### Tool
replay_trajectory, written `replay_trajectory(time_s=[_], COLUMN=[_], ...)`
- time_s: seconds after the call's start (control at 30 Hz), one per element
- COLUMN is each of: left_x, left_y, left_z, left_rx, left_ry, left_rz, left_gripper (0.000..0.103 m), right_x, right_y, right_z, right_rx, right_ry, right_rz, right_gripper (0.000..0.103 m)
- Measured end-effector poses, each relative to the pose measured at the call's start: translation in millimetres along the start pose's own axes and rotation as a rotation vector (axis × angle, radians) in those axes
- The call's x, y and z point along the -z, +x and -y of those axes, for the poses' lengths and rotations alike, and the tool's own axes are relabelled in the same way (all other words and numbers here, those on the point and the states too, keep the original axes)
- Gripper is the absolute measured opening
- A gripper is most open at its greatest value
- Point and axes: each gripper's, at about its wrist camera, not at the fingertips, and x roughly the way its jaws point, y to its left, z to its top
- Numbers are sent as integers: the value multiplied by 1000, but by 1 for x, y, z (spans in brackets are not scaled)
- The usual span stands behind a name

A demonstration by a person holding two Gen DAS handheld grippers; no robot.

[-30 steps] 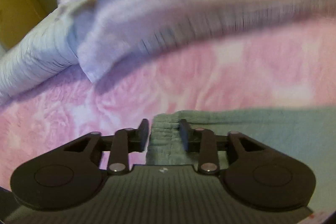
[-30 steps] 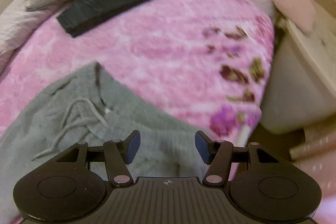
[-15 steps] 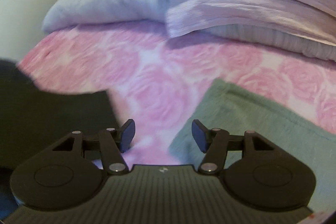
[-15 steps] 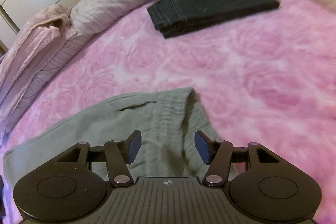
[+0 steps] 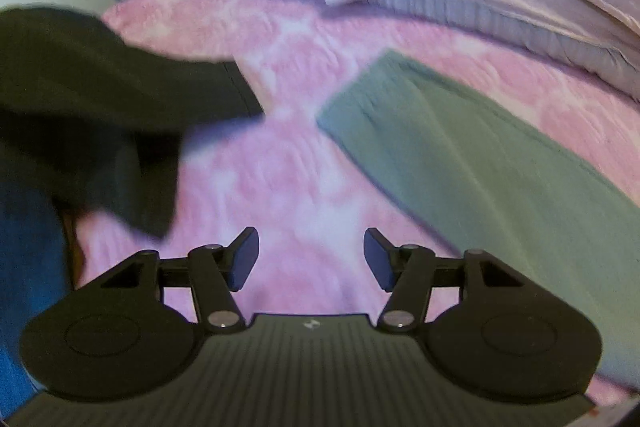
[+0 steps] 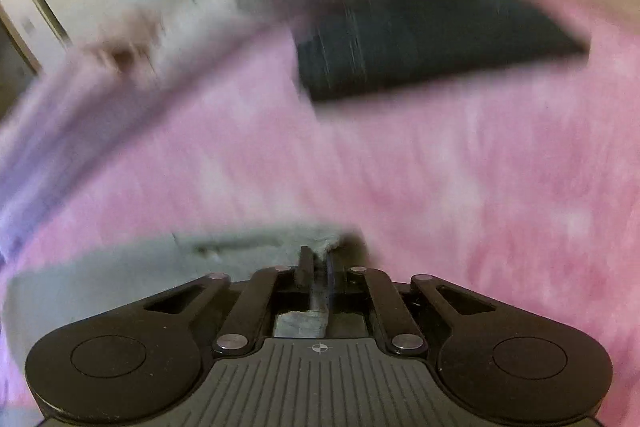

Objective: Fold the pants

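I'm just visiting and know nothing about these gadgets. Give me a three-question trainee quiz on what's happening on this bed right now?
1. True or false: the right gripper is shut on the grey-green pants.
2. What is between the jaws of the left gripper?
A. the pants
B. nothing, only the pink bedspread beyond
C. a pillow
3. Fill in: the folded dark garment lies on the ____.

Key: 1 true; 2 B; 3 bedspread.
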Motion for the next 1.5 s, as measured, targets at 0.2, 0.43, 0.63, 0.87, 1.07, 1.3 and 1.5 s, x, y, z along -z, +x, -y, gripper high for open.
replay_trajectory(time_s=[0.2, 0.43, 0.63, 0.87, 1.07, 1.3, 1.5], left_x=[40, 84, 109, 126, 152, 203, 231], left_y=[-38, -69, -85, -95, -108, -103, -103], left_z=[0, -5, -6, -1, -2, 9, -26], left_rx=[55, 74, 67, 59, 25, 28, 5], left_ry=[-54, -117, -131, -71, 33, 257, 307], left_rz=[-23, -65, -83, -90, -83, -101, -170], left_gripper=[55, 55, 55, 54, 55, 56, 69], right_x=[26, 58, 54, 67, 93, 210, 218], right_y=[-57, -52, -53, -60, -121, -127, -147], right_z=[16, 28, -1, -2, -48, -78, -54], right_rx=[-260, -330, -338, -73, 194, 212, 328], right_ry=[80, 11, -123, -194, -330, -622, -414], right_rz=[-103, -227, -198, -136, 41, -142, -222], right_gripper=[36, 38, 4, 10, 28, 43, 59])
